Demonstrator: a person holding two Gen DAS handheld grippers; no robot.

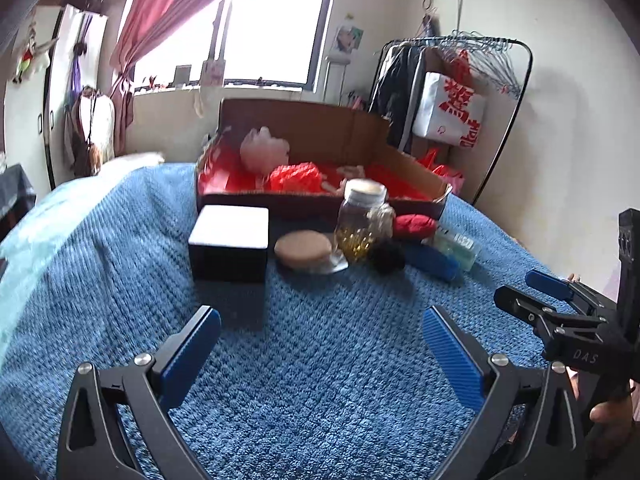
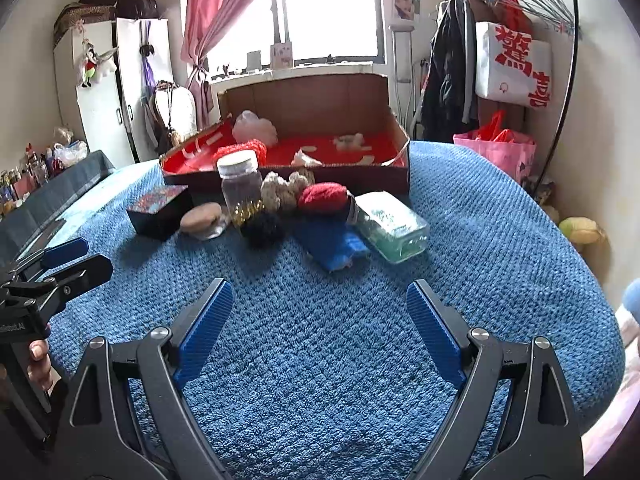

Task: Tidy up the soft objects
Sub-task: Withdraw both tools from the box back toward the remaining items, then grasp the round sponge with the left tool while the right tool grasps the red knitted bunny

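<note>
On blue knitted blanket, left to right:
- dark box;
- tan round puff;
- glass jar, upright;
- black pom-pom, touching the jar;
- beige plush;
- red soft ball;
- blue cloth;
- clear case.

Behind: cardboard tray (red-lined, soft items inside).

Left gripper and right gripper: jaws spread wide, nothing between.

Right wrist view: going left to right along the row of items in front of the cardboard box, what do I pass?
Black box → tan round pad → glass jar → red knitted ball → clear plastic case.
</note>
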